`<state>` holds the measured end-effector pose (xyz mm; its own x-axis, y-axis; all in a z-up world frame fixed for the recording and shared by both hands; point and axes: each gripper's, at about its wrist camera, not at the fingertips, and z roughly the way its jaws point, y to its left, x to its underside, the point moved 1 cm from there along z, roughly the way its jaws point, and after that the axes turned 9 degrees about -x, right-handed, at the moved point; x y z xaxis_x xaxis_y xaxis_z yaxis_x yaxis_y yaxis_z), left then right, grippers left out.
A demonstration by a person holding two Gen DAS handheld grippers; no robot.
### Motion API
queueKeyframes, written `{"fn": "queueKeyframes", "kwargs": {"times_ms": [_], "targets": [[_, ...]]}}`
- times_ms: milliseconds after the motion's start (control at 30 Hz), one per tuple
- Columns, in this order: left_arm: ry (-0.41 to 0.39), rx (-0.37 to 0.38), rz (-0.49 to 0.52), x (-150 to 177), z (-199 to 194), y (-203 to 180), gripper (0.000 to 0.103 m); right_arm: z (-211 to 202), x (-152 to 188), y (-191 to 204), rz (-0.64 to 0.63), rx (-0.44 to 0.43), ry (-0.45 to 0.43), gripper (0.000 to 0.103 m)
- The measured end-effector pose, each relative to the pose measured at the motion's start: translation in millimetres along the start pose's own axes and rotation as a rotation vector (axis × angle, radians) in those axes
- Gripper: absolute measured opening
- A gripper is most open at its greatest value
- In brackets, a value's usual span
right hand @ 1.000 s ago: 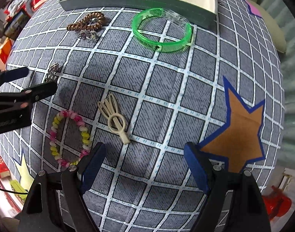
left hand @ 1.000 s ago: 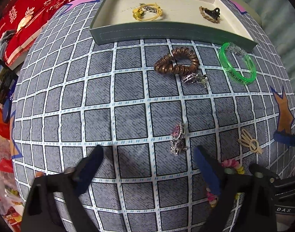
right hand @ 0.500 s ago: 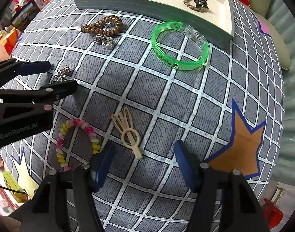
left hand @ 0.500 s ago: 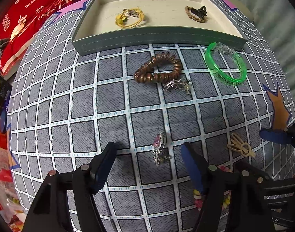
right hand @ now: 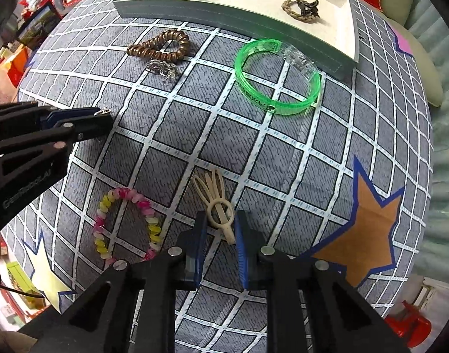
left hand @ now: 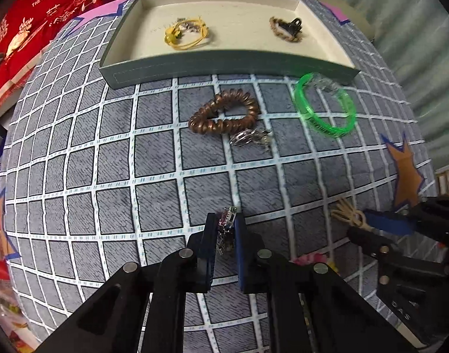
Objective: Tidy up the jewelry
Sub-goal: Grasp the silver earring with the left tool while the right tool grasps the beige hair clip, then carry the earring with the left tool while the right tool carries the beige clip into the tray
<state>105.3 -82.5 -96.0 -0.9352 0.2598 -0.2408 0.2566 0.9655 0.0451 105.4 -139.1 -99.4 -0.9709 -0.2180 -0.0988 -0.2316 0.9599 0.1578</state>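
Two views: through our left wrist, our left gripper point(left hand: 224, 229) has just closed on a sparkly pink brooch point(left hand: 226, 223) lying on the grid cloth point(left hand: 106, 176). Through our right wrist, our right gripper point(right hand: 220, 232) has just closed around a smooth cream clip point(right hand: 217, 206).

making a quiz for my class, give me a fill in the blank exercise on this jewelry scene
1. The left hand-held gripper is shut on a pink and silver ____.
2. The cream hair clip lies between the fingers of the ____ hand-held gripper.
3. The tray holds ____ pieces.
4. The bangle beside the tray is ____.

Missing words: brooch; right; two; green
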Motion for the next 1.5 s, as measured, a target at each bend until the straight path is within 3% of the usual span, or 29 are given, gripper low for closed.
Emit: {"fn": "queueKeyframes", "kwargs": {"times_ms": [300,600,767,1500], "targets": [[-0.052,0.039,-0.034,-2.3,-21.3,6.0,0.021,-36.6,-3.4,-40.7,0.169,-0.125,-0.055,0.02],[-0.121,0.049,-0.082,-10.5,-53.9,37.2,0.021,-74.1,-15.4,-89.4,0.257,-0.18,-0.14,0.02],[-0.157,0.048,-0.097,-26.3,-64.6,42.7,0.021,-87.2,3.8,-119.6,0.278,-0.196,-0.186,0.02],[-0.226,0.014,-0.147,-110.3,-58.9,59.4,0.021,-105.7,-95.7,-158.3,0.273,-0.234,-0.263,0.02]]}}
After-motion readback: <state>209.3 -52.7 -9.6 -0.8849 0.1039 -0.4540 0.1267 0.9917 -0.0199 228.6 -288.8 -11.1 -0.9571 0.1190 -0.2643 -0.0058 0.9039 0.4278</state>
